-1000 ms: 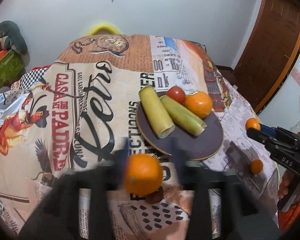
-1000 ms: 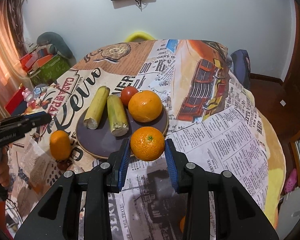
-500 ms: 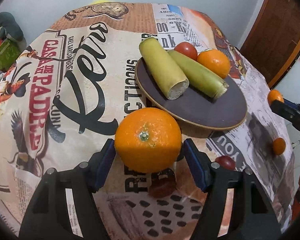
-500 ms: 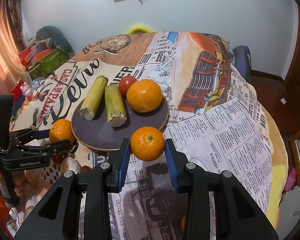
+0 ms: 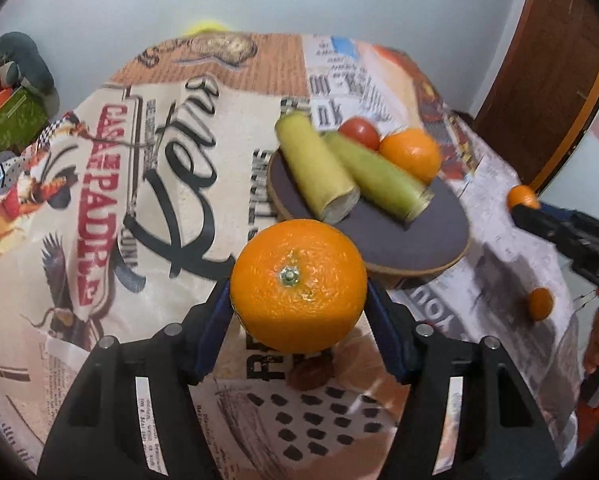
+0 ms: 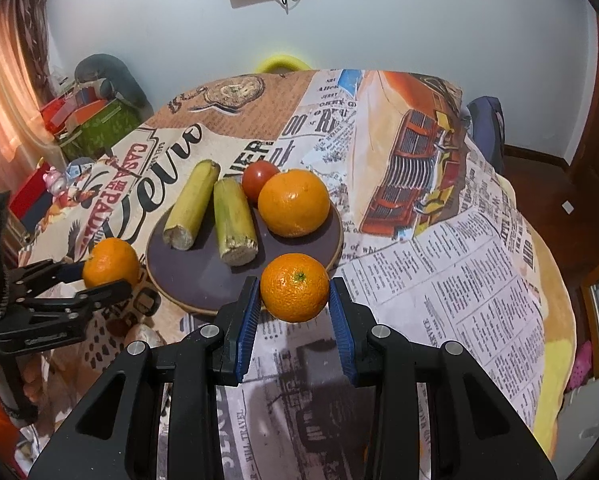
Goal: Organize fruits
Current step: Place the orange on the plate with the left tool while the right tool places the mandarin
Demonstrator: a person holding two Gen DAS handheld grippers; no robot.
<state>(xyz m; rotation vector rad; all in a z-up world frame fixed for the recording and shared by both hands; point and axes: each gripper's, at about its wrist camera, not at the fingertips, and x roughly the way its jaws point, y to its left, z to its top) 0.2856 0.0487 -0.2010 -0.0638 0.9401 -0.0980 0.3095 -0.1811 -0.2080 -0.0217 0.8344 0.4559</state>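
Note:
My left gripper (image 5: 298, 300) is shut on a large orange (image 5: 298, 285), held above the table just left of the dark round plate (image 5: 399, 240). My right gripper (image 6: 294, 300) is shut on a smaller orange (image 6: 294, 287), held at the plate's (image 6: 203, 280) near right rim. The plate holds two yellow-green cut stalks (image 6: 191, 204), a tomato (image 6: 259, 174) and another orange (image 6: 293, 203). The left gripper with its orange also shows in the right wrist view (image 6: 109, 263). The right gripper's tips and orange show in the left wrist view (image 5: 522, 197).
A newspaper-print cloth (image 6: 439, 260) covers the round table. A small orange (image 5: 540, 303) and a dark brown fruit (image 5: 310, 372) lie on the cloth near the front. Boxes and bags (image 6: 87, 120) stand left of the table. A brown door (image 5: 547, 64) is at the right.
My left gripper has closed on the large orange and lifted it off the cloth. My right gripper has kept its orange near the plate's rim, shifting slightly.

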